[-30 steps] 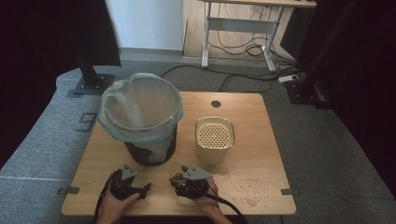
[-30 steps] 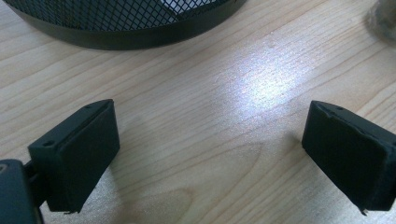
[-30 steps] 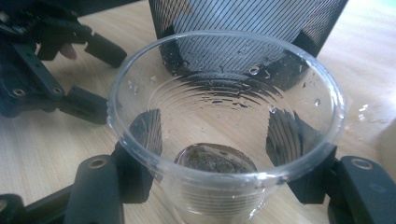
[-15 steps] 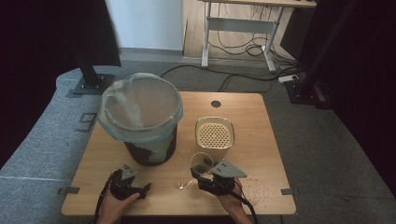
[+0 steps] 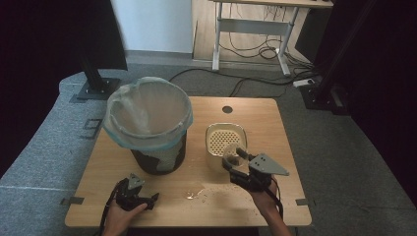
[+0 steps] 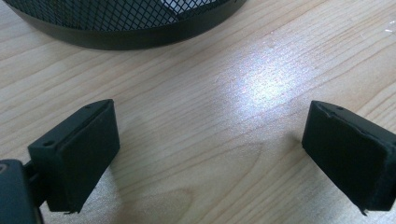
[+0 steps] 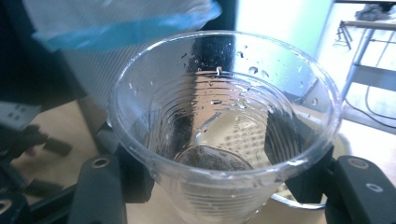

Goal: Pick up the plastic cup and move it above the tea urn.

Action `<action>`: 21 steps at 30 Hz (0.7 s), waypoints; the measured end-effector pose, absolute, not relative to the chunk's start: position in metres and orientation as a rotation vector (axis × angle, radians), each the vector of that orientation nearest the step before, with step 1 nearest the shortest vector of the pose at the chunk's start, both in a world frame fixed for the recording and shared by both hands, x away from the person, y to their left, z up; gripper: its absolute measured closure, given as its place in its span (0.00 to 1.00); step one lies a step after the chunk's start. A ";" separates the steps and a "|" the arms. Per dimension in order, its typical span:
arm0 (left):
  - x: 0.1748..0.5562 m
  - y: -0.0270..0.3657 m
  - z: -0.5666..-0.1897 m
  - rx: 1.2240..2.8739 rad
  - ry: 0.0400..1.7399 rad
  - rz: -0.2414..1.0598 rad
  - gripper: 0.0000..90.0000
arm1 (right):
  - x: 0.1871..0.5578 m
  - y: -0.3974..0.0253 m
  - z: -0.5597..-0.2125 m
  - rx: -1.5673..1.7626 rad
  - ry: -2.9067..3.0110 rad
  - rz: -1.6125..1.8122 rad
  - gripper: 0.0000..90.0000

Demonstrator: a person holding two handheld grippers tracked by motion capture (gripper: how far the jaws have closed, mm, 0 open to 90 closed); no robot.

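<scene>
Your right gripper (image 5: 239, 164) is clamping a clear plastic cup (image 7: 224, 126) between its jaws, one jaw pressing each side of the cup's lower wall, and holding it upright above the wooden table (image 5: 275, 128), just beside the cream perforated container (image 5: 224, 140). Your left gripper (image 6: 210, 154) is resting with jaws spread wide, nothing between them, near the black mesh bin (image 6: 126, 23).

Clear ribbed plastic cup (image 7: 224, 130), wet inside with droplets on its wall, upright — clamped between the jaws of the right hand-held gripper (image 5: 235, 164), raised beside the cream perforated container (image 5: 225, 140) — crumbs (image 5: 209, 192) scattered on the table (image 5: 275, 128).
</scene>
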State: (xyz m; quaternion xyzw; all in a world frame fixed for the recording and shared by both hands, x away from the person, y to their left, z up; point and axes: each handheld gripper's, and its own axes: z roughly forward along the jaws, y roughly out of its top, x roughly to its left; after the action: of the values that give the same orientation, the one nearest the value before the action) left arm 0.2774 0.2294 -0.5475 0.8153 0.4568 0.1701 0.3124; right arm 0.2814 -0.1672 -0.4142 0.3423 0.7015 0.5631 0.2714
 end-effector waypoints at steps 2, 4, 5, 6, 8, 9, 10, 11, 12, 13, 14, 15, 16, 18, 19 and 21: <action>0.277 0.229 -0.548 2.149 1.204 0.449 0.04 | 0.288 -0.175 -0.405 0.943 1.860 1.503 0.42; 0.277 0.229 -0.548 2.149 1.204 0.449 0.04 | 0.294 -0.179 -0.399 0.956 1.844 1.498 0.42; 0.277 0.229 -0.548 2.149 1.204 0.449 0.04 | 0.297 -0.181 -0.397 0.960 1.837 1.493 0.42; 0.277 0.229 -0.548 2.149 1.204 0.449 0.04 | 0.300 -0.182 -0.394 0.959 1.830 1.483 0.42; 0.277 0.229 -0.548 2.149 1.204 0.449 0.04 | 0.307 -0.183 -0.389 0.965 1.820 1.463 0.42; 0.277 0.229 -0.548 2.149 1.205 0.449 0.04 | 0.310 -0.183 -0.386 0.966 1.815 1.456 0.42; 0.277 0.229 -0.548 2.149 1.204 0.449 0.04 | 0.314 -0.183 -0.384 0.964 1.814 1.450 0.42; 0.277 0.229 -0.548 2.149 1.204 0.449 0.04 | 0.318 -0.183 -0.381 0.965 1.813 1.444 0.42; 0.277 0.229 -0.548 2.149 1.204 0.449 0.04 | 0.318 -0.183 -0.381 0.965 1.813 1.444 0.42; 0.277 0.229 -0.548 2.149 1.205 0.450 0.04 | 0.321 -0.183 -0.379 0.967 1.813 1.440 0.42; 0.277 0.229 -0.548 2.150 1.205 0.450 0.04 | 0.326 -0.183 -0.377 0.971 1.813 1.433 0.42; 0.277 0.229 -0.548 2.149 1.205 0.450 0.04 | 0.330 -0.183 -0.376 0.975 1.812 1.429 0.42; 0.277 0.229 -0.548 2.149 1.204 0.449 0.04 | 0.334 -0.183 -0.375 0.982 1.810 1.424 0.42; 0.277 0.229 -0.548 2.149 1.204 0.449 0.04 | 0.346 -0.183 -0.373 1.004 1.804 1.412 0.42; 0.277 0.229 -0.547 2.150 1.205 0.447 0.04 | 0.350 -0.184 -0.373 1.012 1.803 1.410 0.42; 0.277 0.229 -0.548 2.149 1.205 0.449 0.04 | 0.357 -0.184 -0.373 1.020 1.801 1.400 0.42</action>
State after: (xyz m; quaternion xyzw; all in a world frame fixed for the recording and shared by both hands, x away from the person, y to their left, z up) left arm 0.2773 0.2293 -0.5476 0.8149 0.4569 0.1701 0.3134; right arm 0.3570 -0.1838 -0.3726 0.3872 0.6838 0.5315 0.3161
